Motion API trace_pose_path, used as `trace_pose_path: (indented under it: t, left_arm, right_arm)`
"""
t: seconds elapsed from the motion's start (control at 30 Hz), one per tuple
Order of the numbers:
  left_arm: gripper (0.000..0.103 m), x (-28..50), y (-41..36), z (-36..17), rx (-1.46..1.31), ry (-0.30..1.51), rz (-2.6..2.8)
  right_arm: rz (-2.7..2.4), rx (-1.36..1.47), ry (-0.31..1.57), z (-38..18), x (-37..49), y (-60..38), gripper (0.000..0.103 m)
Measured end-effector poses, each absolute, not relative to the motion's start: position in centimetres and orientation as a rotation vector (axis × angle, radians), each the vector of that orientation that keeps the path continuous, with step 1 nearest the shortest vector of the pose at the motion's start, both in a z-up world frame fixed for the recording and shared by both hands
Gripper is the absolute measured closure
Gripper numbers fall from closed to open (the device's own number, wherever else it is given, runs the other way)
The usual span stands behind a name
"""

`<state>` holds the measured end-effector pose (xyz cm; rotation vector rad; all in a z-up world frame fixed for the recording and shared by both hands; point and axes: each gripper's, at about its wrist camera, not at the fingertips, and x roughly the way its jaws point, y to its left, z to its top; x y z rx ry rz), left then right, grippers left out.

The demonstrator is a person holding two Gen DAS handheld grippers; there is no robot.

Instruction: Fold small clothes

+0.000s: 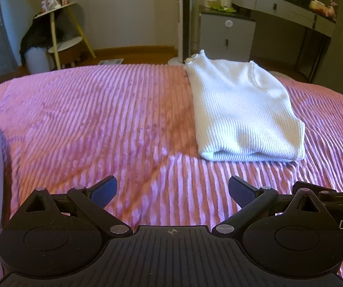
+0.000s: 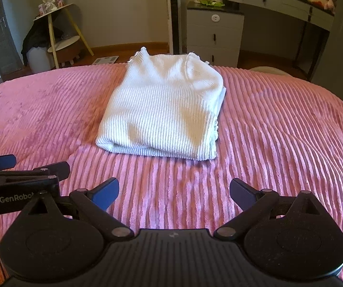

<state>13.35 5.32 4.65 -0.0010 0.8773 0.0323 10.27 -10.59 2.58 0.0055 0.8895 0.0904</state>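
Above the near edge of a pink ribbed bedspread [image 2: 279, 124], the right gripper [image 2: 174, 192] and the left gripper [image 1: 172, 190] both hover with jaws wide and empty. Just beyond them on the bedspread lies a white ribbed knit top [image 2: 164, 110], folded into a rectangle. It looks soft, light and floppy, best pinched at its near folded edge.

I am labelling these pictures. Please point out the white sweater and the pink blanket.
white sweater [image 2: 161, 110]: right wrist view, middle of its folded top layer.
pink blanket [image 1: 87, 119]: left wrist view, bare ribbed part left of the sweater.
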Motion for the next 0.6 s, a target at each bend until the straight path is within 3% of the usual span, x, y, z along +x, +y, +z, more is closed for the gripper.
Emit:
trace_pose_path:
  t: [0.6]
  left_arm:
    - [0.001,12.97,5.21,4.75,0.009,0.877,0.027]
  right_arm:
    - [0.081,-0.007,0.879,2.99,9.79,-10.56,0.004]
